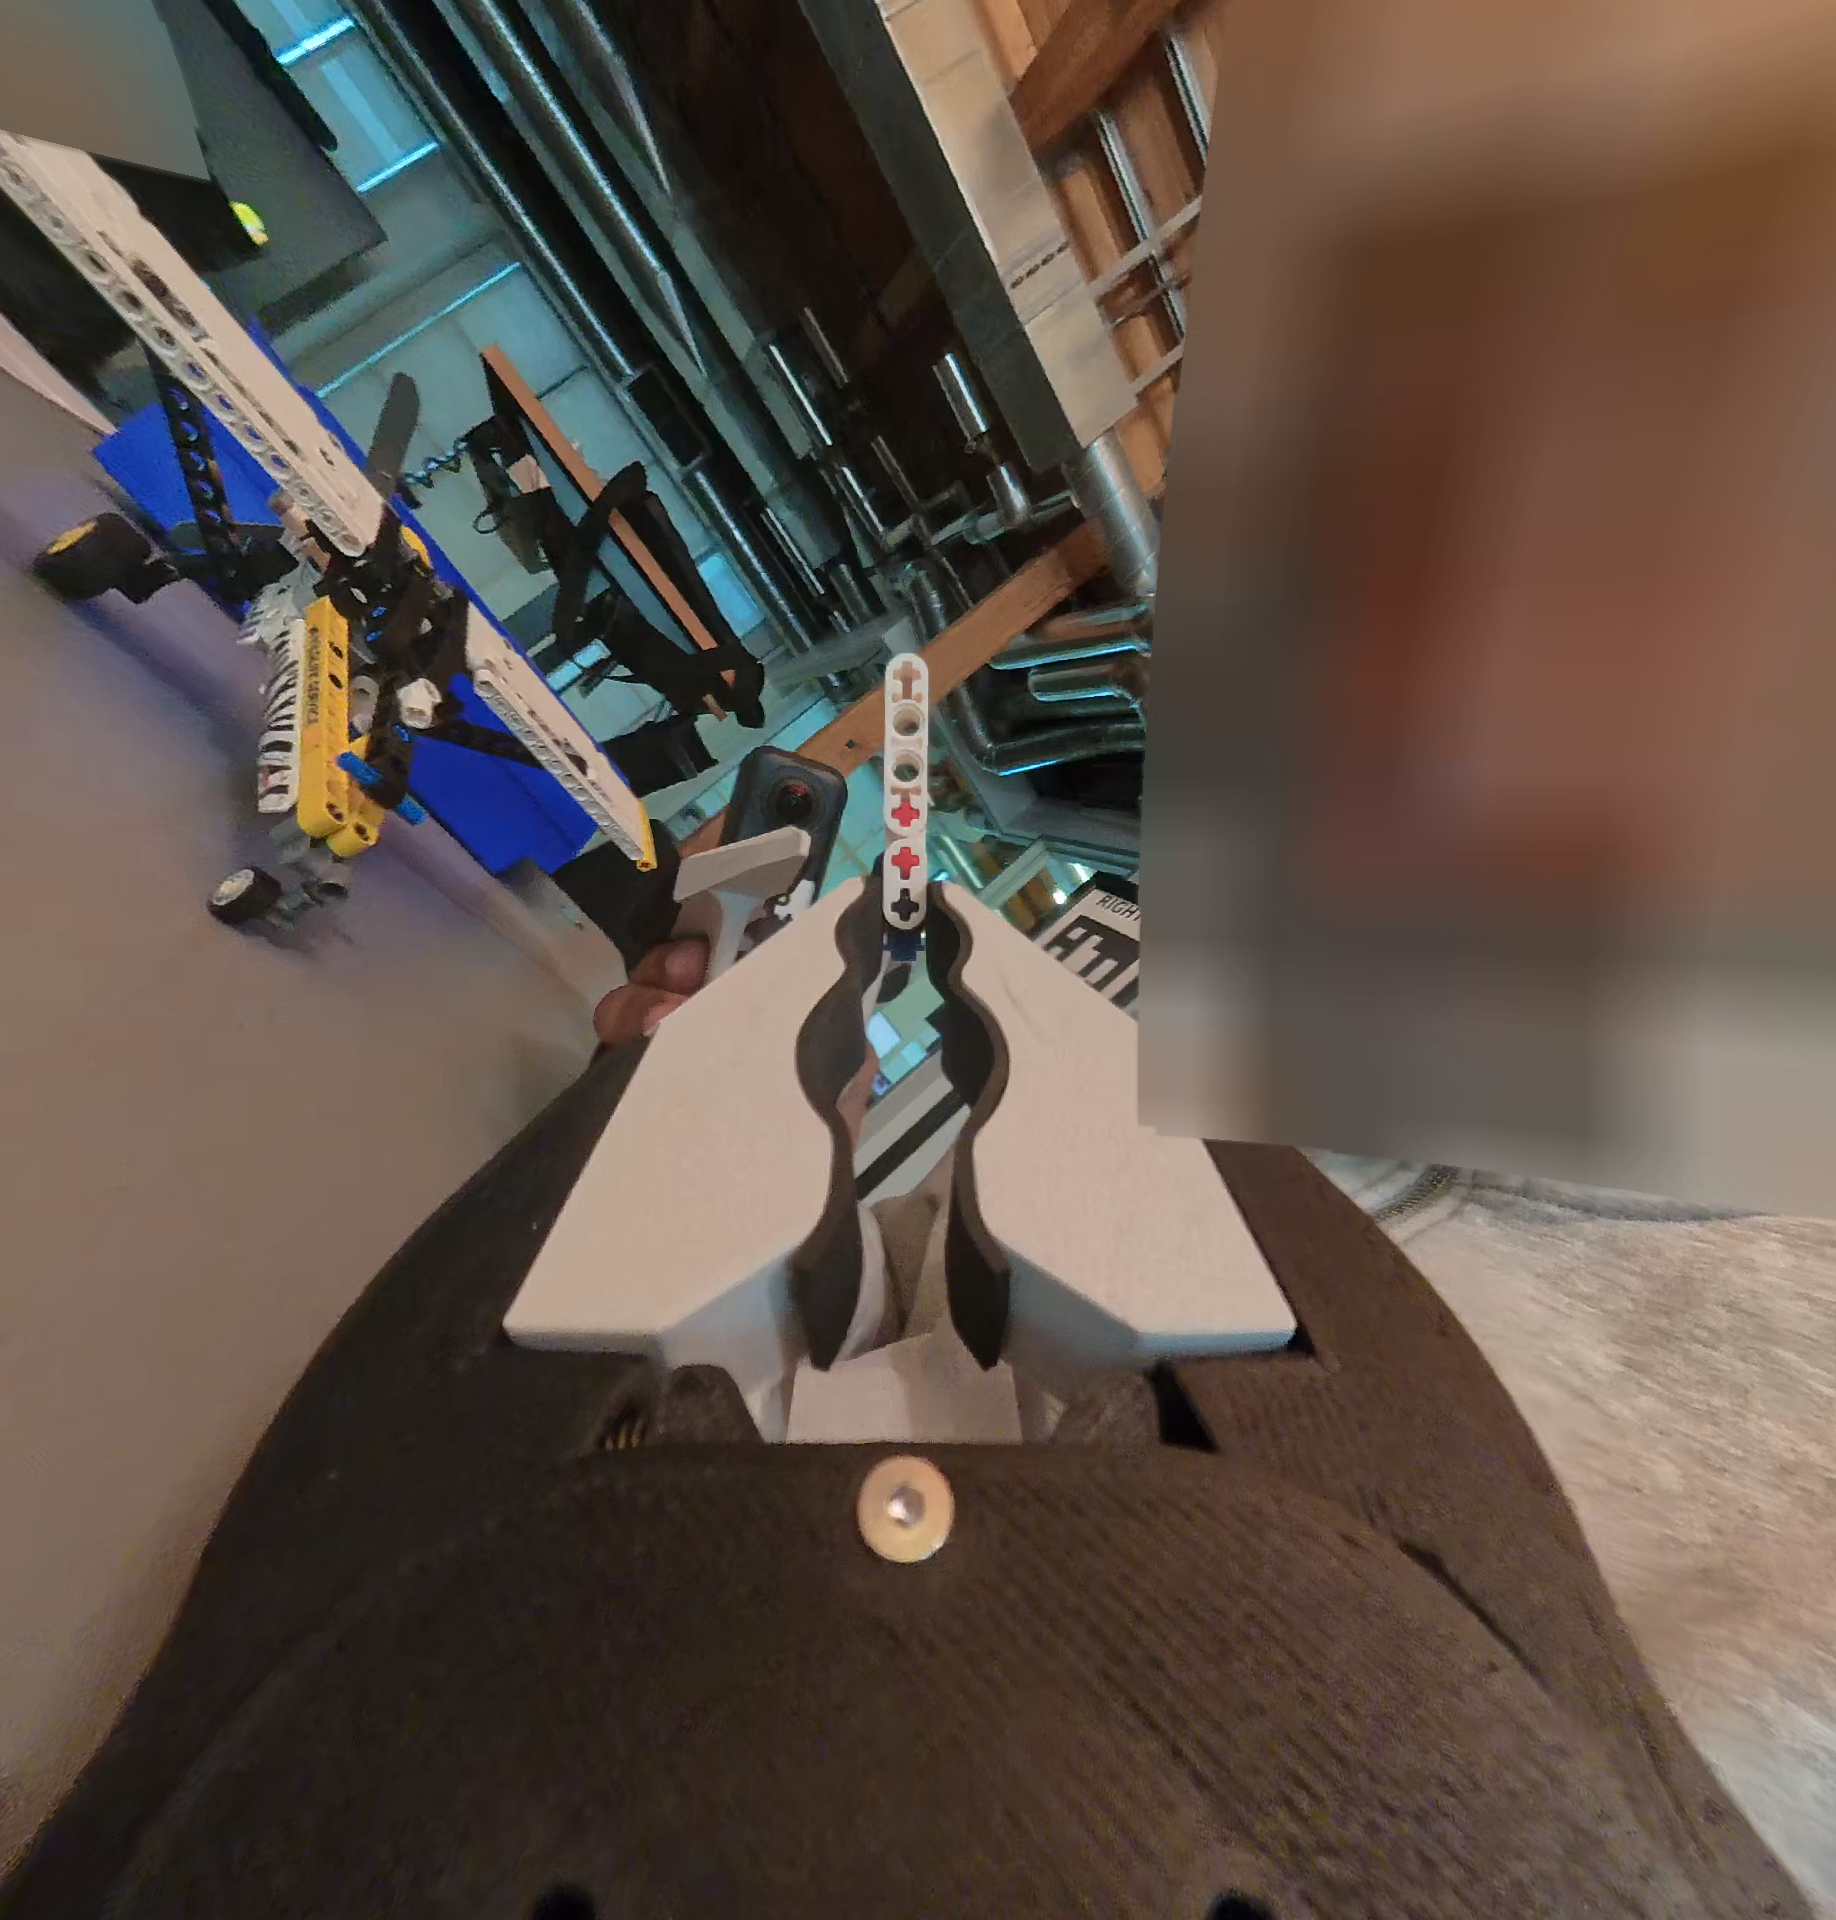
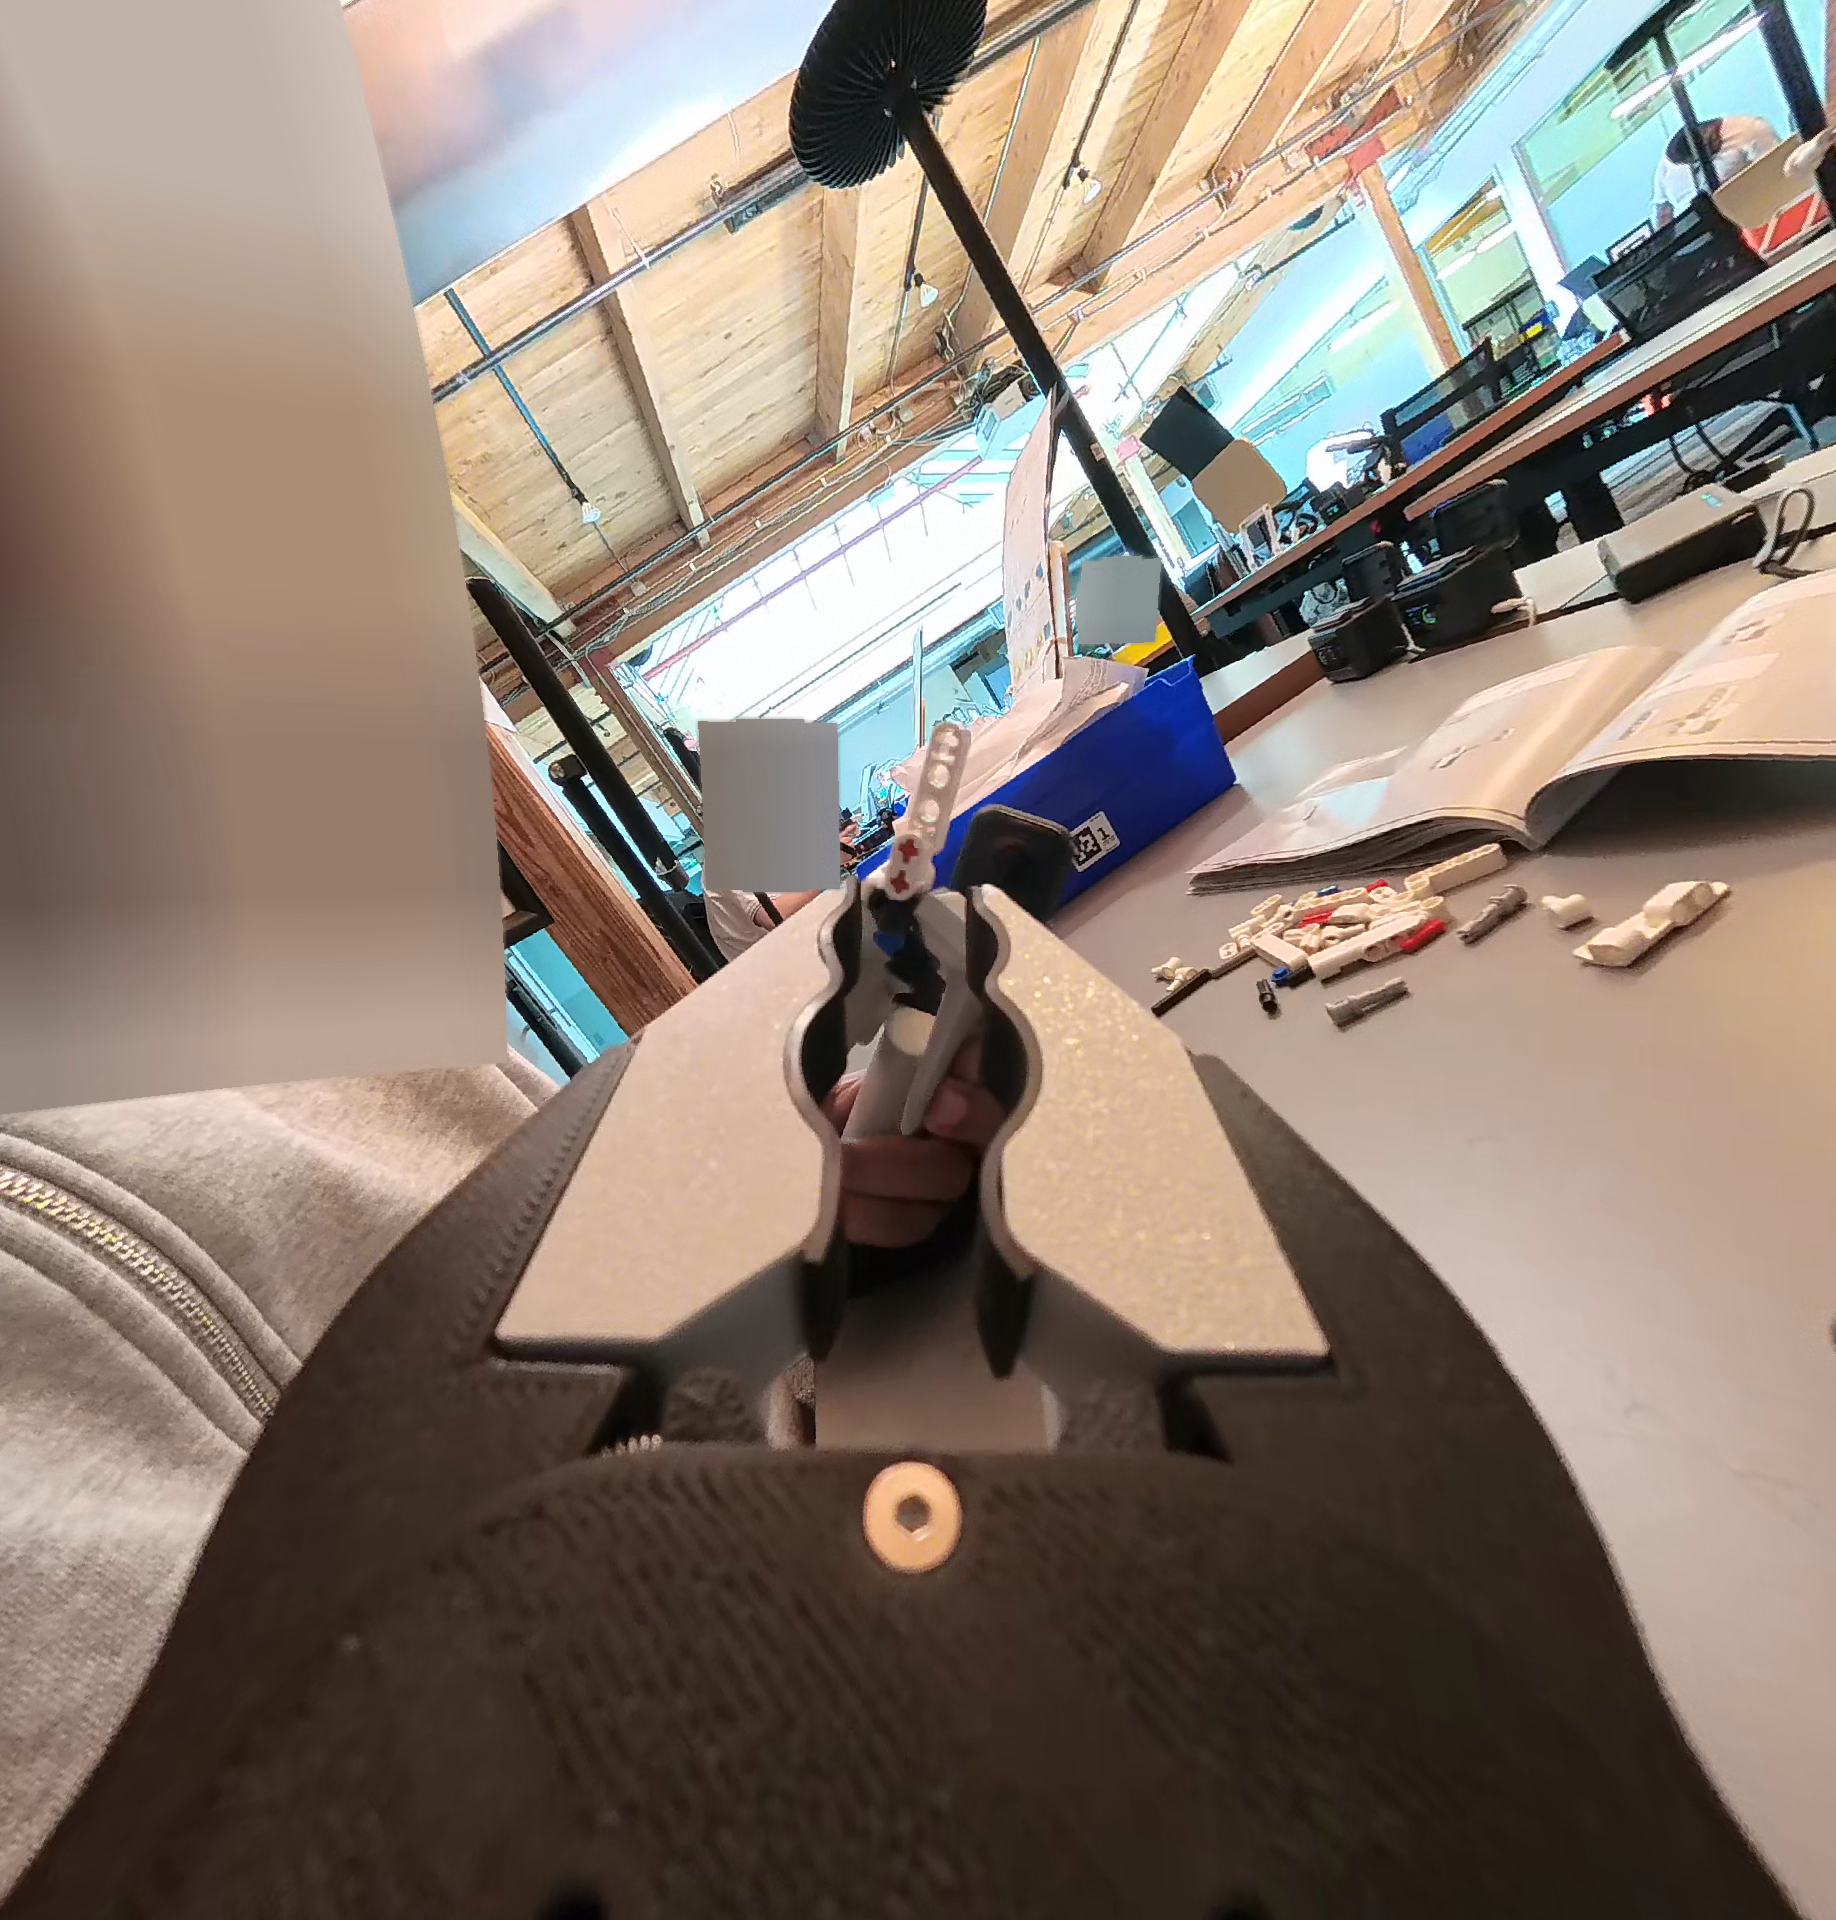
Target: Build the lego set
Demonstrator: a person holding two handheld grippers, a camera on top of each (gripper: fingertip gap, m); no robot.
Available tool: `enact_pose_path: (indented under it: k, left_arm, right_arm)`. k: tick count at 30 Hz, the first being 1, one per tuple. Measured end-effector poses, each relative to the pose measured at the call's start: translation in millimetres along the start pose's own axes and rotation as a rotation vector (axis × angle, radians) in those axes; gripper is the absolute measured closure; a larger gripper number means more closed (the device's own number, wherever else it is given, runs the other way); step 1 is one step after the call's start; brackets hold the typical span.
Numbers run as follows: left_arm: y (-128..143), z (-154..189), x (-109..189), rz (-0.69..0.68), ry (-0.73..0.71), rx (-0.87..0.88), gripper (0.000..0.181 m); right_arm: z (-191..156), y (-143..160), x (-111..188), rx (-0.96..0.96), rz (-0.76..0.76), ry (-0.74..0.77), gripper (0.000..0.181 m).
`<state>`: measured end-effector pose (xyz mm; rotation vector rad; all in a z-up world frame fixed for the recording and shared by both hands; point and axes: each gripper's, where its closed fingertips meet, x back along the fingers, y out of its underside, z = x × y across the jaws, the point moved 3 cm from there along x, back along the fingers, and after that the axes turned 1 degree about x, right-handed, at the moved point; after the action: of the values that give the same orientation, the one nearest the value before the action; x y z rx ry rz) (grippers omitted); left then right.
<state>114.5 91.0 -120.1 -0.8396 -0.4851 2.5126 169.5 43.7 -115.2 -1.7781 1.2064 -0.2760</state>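
Observation:
My left gripper (image 1: 903, 909) is shut on the lower end of a thin white lego beam (image 1: 906, 769) with red pins in two of its holes and a blue pin below. The beam stands up past the fingertips, in the air. My right gripper (image 2: 914, 899) faces the left one, jaws a little apart, with nothing seen in them. The beam (image 2: 933, 795) shows just beyond its tips, and the left gripper's fingers (image 2: 878, 1070) show through the gap. In the left wrist view the right gripper (image 1: 758, 883) is just left of the beam, apart from it.
A part-built yellow, black and white lego model (image 1: 342, 665) stands on the grey table (image 2: 1516, 1195) by a blue bin (image 2: 1111, 790); a loose wheel (image 1: 244, 894) lies near it. Several loose pieces (image 2: 1329, 925) and an open booklet (image 2: 1620, 727) lie to the right.

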Motion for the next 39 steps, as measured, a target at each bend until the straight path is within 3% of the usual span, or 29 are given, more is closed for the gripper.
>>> enact_pose_path:
  k: [1,7,13,18,28,39]
  left_arm:
    - [0,-1,0,0.001,-0.017,-0.016,0.176]
    - [-5,-8,4,0.019,-0.27,-0.288,0.177]
    - [11,-12,-7,-0.116,-0.493,-0.587,0.176]
    - [12,-10,-8,-0.139,-0.628,-0.795,0.176]
    - [15,-11,-10,-0.197,-0.768,-1.013,0.176]
    - [22,-11,-14,-0.245,-0.792,-1.107,0.175]
  right_arm:
    - [0,0,0,0.001,0.0,0.0,0.164]
    - [0,2,-3,0.03,-0.013,0.01,0.163]
    - [4,1,-2,0.034,-0.004,0.103,0.167]
    - [6,0,0,0.004,0.008,0.105,0.166]
    - [-4,18,-16,-0.037,-0.052,0.118,0.151]
    - [-2,15,-12,-0.056,-0.013,0.129,0.165]
